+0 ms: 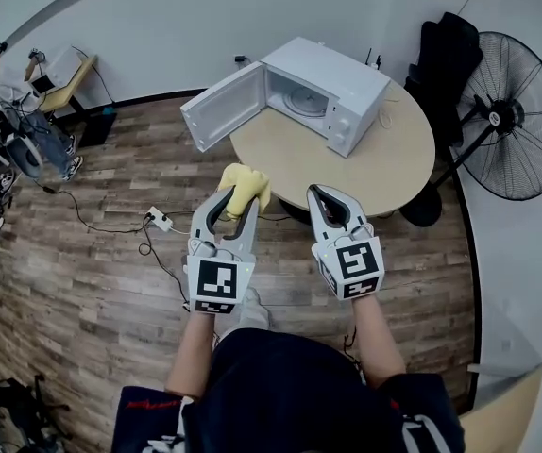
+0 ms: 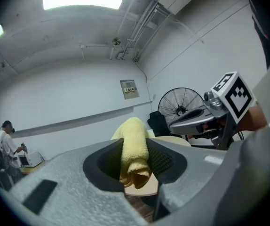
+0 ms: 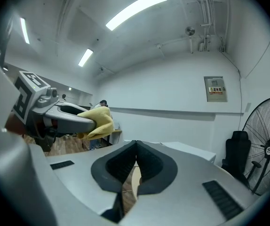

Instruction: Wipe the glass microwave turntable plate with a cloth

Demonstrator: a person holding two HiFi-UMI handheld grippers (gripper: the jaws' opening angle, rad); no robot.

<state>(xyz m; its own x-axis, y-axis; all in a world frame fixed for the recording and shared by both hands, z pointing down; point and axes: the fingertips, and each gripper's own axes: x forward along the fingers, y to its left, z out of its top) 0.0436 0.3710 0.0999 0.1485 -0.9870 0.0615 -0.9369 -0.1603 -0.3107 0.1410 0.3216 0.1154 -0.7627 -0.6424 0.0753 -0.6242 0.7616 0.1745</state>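
Cloth [image 1: 245, 185], yellow, pinched in left claw [image 1: 240, 198]; right claw [image 1: 326, 194] clenched, empty; turntable plate [image 1: 306, 101] inside open microwave [image 1: 347, 78], twelve o'clock on bench [image 1: 394, 154].

Bright, even indoor light with soft shadows. In the left gripper view a ceiling light strip [image 2: 82, 2] glares white at 12 o'clock. In the right gripper view a longer strip [image 3: 136, 9] burns out near 12, with smaller ones towards 10. Both views darken to black at the rim. The left gripper [image 2: 135, 142] and right gripper [image 3: 136, 144], close to the lens, look soft. In the head view the floor [image 1: 82, 253] bows at the edges and dark shadow lies under the counter [image 1: 394, 149]
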